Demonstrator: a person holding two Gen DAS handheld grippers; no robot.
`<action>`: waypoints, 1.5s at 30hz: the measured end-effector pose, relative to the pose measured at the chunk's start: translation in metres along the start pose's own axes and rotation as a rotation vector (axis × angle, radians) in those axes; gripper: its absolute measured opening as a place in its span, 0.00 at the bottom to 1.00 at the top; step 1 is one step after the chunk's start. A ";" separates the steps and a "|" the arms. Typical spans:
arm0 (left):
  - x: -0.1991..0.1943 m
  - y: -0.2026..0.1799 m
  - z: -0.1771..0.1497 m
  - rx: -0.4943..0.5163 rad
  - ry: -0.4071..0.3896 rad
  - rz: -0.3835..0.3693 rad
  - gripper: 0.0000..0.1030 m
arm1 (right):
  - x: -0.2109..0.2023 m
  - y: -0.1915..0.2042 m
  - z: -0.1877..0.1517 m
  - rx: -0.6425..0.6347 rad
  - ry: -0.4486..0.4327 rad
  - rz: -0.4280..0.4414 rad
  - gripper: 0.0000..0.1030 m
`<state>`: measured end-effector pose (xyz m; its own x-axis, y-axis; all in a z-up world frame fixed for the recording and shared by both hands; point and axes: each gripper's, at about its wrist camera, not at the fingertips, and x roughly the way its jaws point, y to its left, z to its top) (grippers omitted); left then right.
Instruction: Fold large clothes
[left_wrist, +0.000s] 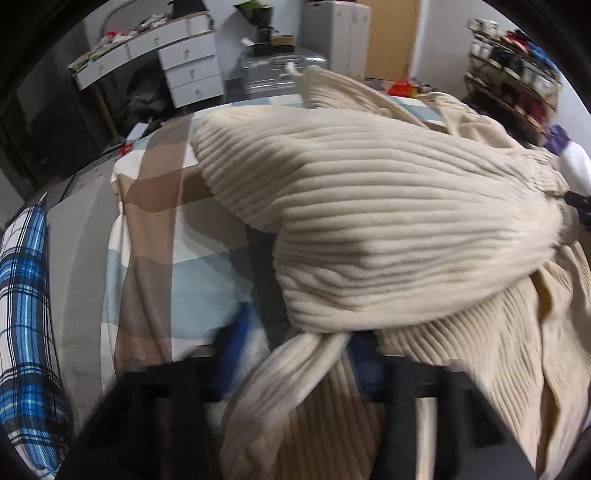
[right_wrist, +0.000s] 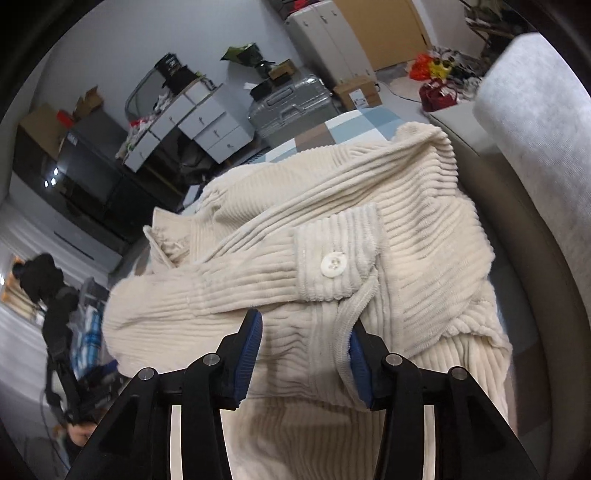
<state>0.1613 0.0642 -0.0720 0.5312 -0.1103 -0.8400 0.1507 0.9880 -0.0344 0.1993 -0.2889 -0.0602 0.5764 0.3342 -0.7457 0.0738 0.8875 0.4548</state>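
Plaid pillow (left_wrist: 26, 314) beside left claw (left_wrist: 295, 354)

Cream jacket (right_wrist: 303, 236) is thick, matt ribbed corduroy with a glossy plastic button (right_wrist: 333, 265).

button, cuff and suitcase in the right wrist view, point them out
button (right_wrist: 333, 265), right wrist view, its centre
cuff (right_wrist: 354, 236), right wrist view, ribbed upper band
suitcase (right_wrist: 291, 103), right wrist view, its grey lid

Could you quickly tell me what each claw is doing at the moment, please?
Left claw: closed on a bunched fold of the cream corduroy jacket.
Right claw: open, pads apart over the jacket, holding nothing.
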 end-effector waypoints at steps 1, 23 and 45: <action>-0.001 0.004 -0.002 -0.019 -0.008 -0.025 0.18 | 0.004 -0.001 0.000 0.001 0.008 -0.005 0.41; -0.082 0.035 -0.018 -0.241 -0.160 -0.126 0.64 | -0.015 0.040 -0.011 -0.078 -0.017 0.088 0.12; -0.071 0.091 -0.019 -0.338 -0.173 0.226 0.08 | -0.011 0.091 -0.016 -0.244 -0.015 0.165 0.10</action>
<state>0.1214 0.1637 -0.0258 0.6552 0.1245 -0.7451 -0.2514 0.9660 -0.0597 0.1869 -0.2063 -0.0183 0.5768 0.4770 -0.6632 -0.2184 0.8723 0.4375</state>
